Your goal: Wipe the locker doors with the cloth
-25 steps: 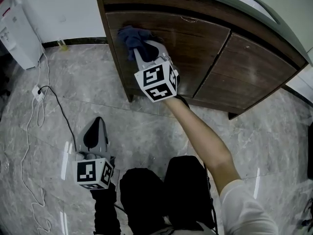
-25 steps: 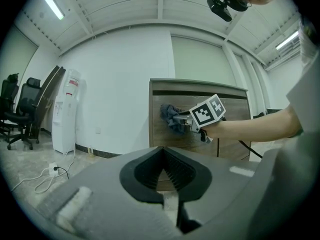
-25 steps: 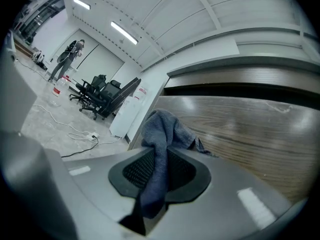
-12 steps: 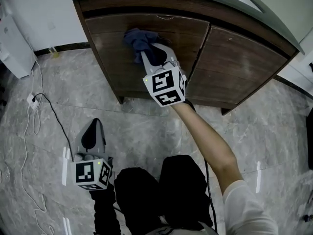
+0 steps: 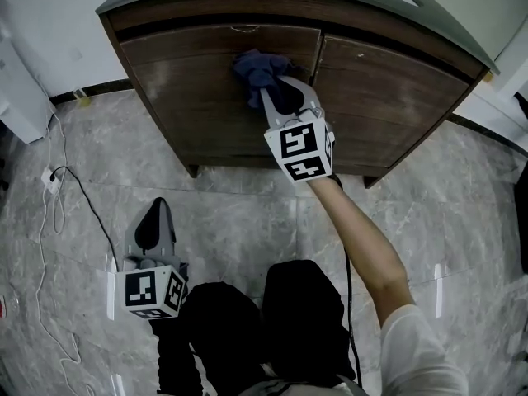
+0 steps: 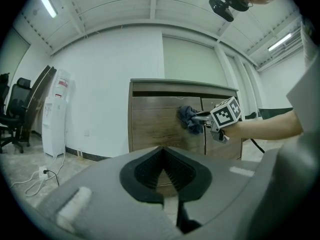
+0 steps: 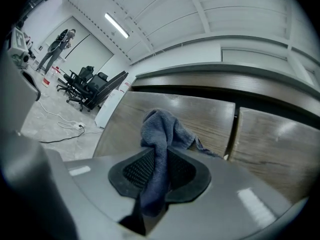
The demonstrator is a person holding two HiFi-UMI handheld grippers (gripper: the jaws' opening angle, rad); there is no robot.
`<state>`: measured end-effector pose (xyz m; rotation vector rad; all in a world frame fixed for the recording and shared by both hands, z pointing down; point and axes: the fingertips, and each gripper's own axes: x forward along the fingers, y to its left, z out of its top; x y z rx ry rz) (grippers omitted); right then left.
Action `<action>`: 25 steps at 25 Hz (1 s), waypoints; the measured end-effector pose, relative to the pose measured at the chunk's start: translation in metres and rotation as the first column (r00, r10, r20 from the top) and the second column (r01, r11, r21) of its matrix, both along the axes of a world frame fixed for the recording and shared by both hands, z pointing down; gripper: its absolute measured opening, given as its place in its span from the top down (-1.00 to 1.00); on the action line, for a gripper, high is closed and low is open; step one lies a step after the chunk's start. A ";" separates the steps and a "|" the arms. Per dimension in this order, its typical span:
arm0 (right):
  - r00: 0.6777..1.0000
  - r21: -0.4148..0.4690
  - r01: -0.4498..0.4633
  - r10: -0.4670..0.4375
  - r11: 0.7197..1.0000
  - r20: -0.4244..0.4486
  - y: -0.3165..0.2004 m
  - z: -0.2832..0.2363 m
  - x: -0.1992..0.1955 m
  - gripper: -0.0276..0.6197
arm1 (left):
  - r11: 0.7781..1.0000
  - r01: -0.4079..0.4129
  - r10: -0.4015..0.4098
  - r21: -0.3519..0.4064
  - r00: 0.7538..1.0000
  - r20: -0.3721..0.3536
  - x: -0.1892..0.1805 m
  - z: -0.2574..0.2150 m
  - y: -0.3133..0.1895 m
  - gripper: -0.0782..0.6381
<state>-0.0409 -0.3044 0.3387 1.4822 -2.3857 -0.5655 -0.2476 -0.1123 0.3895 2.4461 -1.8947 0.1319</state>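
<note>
Clamping a dark blue cloth [image 7: 159, 134] between both pads, the right tongs [image 7: 159, 173] hold it bunched, with a tail hanging down through the gap. Head view: right tongs [image 5: 272, 89] reach out level from a bare forearm [image 5: 356, 242], marker cube behind. The cloth [image 5: 257, 68] is pressed flat to the left locker door [image 5: 186, 101], high up and close to that door's right edge, just beside the seam with the right locker door [image 5: 392, 97]. Both doors are dark brown wood grain under a grey top [image 5: 429, 15].

Left tongs [image 6: 162, 173]: clenched, tips meeting, nothing between them. Head view puts the left tongs [image 5: 156, 223] low at the person's left side, above the floor and well apart from the locker, pointed towards it. From their own camera the cloth [image 6: 189, 119] and the other tongs show against the door.

Surroundings: grey marbled floor [image 5: 247, 213]. White cable [image 5: 51, 221] trails across it left of the locker, running from a power strip [image 5: 49, 177]. White appliance [image 6: 54, 115] stands against the wall left of the locker. Black office chairs [image 7: 85, 86] sit far back in the room.
</note>
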 end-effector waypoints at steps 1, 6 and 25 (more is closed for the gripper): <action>1.000 -0.002 -0.011 0.011 1.000 0.000 0.001 0.001 0.008 0.68 | 1.000 -0.003 0.003 0.002 1.000 0.001 0.003 -0.001 0.000 0.78; 0.999 0.001 -0.053 0.053 0.999 0.000 0.006 -0.002 0.039 0.68 | 1.000 -0.014 0.014 0.008 1.000 0.009 0.012 -0.006 0.002 0.78; 0.988 0.015 -0.154 0.155 0.988 -0.017 0.027 -0.004 0.145 0.69 | 1.000 -0.024 0.024 0.012 0.998 0.051 0.033 -0.012 0.004 0.78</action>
